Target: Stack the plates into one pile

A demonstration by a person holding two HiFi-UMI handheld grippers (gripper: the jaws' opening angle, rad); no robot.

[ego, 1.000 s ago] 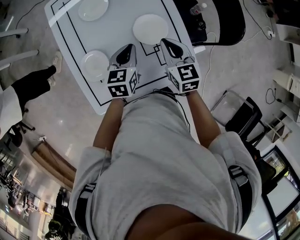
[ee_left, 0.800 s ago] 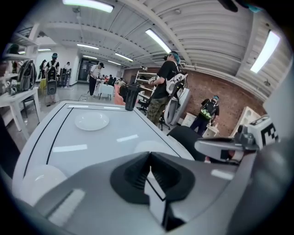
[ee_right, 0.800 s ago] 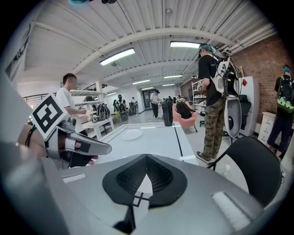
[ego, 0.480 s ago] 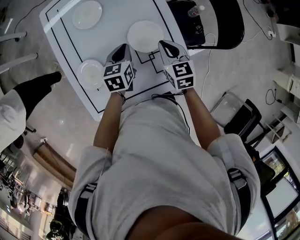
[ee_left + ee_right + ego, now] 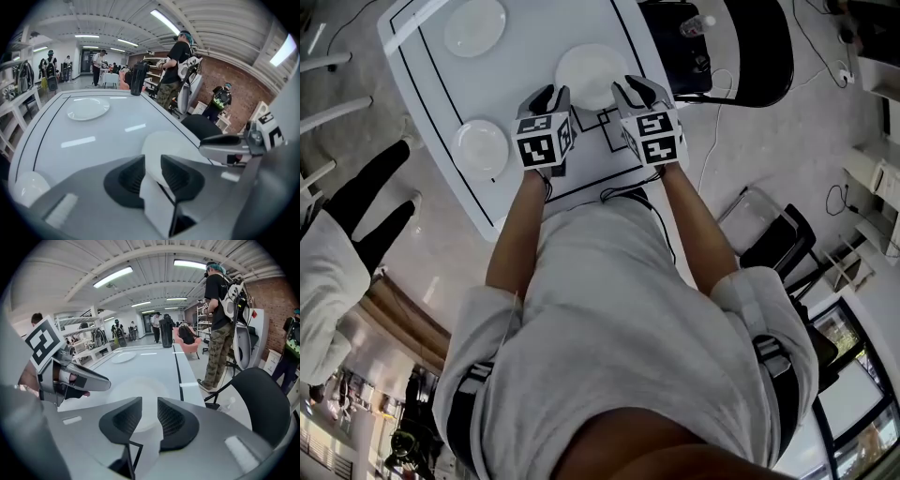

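1. Strip-lit workshop space surrounds a white table (image 5: 516, 56) marked with black lines. A black chair (image 5: 759, 47) stands off the table's 2 o'clock side.
2. Three white plates lie singly and well apart on the table, so no pile has been started. The middle plate (image 5: 592, 75) is at 12 o'clock from the person, the left plate (image 5: 481, 146) at 9 o'clock of the hands, and the far plate (image 5: 475, 26) at 11 o'clock near the far corner.
3. Just beside the middle plate's 8 o'clock rim is the left gripper (image 5: 549, 94). Its jaws have just been opening and stand apart, released. Its own view shows the plate's rim through the gap, just ahead, with nothing pinched between the pads.
4. At the same plate's 4 o'clock rim is the right gripper (image 5: 628, 87). Its jaws have also just been opening and grasp nothing, and the plate lies just ahead of the gap.
5. Both grippers tilt downward and flank one plate, which suggests a two-sided lift. A flat plate offers only its thin rim, so taking it from opposite sides should keep it level.
6. The pads would need to straddle the rim before clenching, and a smooth, shallow edge could slip out.
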